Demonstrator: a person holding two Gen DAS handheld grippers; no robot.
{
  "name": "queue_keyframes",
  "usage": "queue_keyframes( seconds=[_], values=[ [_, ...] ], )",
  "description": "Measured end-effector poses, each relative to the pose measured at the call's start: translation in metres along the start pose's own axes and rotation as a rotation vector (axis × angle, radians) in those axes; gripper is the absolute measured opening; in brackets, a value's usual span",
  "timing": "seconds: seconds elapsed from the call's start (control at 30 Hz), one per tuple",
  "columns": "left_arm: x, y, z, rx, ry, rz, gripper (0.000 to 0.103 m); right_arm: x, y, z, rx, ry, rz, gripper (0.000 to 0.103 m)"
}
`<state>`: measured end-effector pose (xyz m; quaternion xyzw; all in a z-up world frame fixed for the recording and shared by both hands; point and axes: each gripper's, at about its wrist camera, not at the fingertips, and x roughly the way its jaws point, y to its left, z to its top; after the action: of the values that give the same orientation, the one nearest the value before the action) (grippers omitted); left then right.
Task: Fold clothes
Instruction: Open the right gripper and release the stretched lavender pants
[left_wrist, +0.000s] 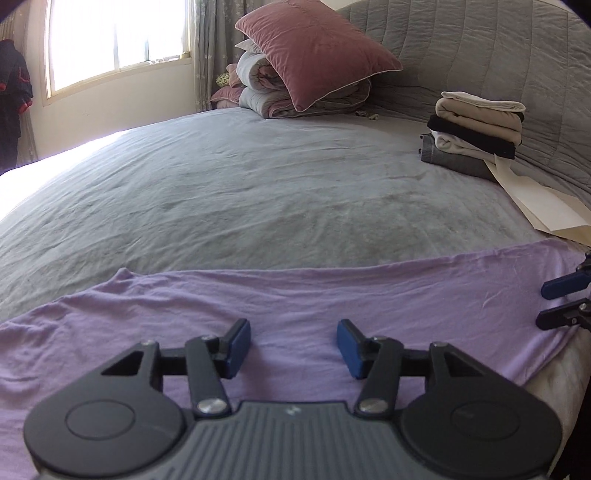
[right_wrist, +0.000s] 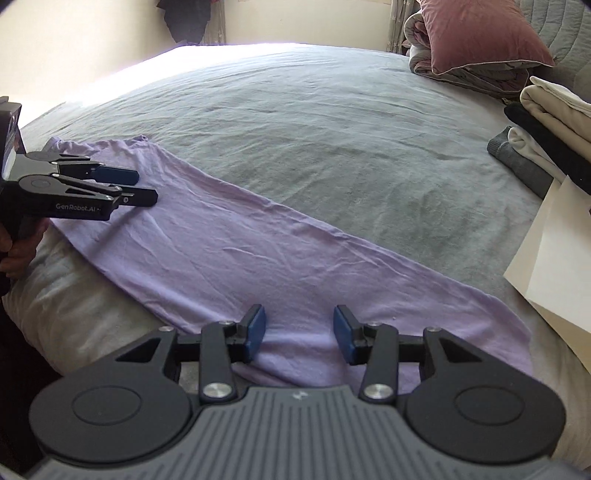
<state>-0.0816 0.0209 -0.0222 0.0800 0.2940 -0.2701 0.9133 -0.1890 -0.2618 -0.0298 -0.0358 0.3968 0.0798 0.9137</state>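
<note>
Underneath, rumpled grey bed (left_wrist: 258, 177), sunlit window (left_wrist: 118, 37).

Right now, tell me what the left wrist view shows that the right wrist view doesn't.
Only the left wrist view shows the window and the full padded headboard. Only the right wrist view shows a hand gripping the left gripper from the side. Both show the lilac garment spread on the grey bed, the stack of folded clothes, the pink pillow, and both grippers open.
</note>
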Motion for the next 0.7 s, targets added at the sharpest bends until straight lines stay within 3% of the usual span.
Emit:
queue_keyframes(
  seconds=[0.3,0.47,0.57,0.7],
  values=[
    [-0.026,0.013,-0.018,0.003,0.027,0.022,0.055,-0.046,-0.037,-0.032,0.134,-0.005,-0.103,0.046],
    [-0.027,-0.042,-0.021,0.064,0.013,-0.148,0.055,-0.044,-0.016,-0.025,0.132,-0.053,-0.055,0.046],
    [-0.02,-0.076,-0.028,0.112,0.046,-0.246,0.055,-0.031,-0.01,-0.021,0.169,-0.055,-0.024,0.046],
    [-0.025,-0.104,-0.047,0.208,0.072,-0.276,0.058,-0.031,-0.011,-0.032,0.162,-0.009,-0.047,0.046]
  ],
)
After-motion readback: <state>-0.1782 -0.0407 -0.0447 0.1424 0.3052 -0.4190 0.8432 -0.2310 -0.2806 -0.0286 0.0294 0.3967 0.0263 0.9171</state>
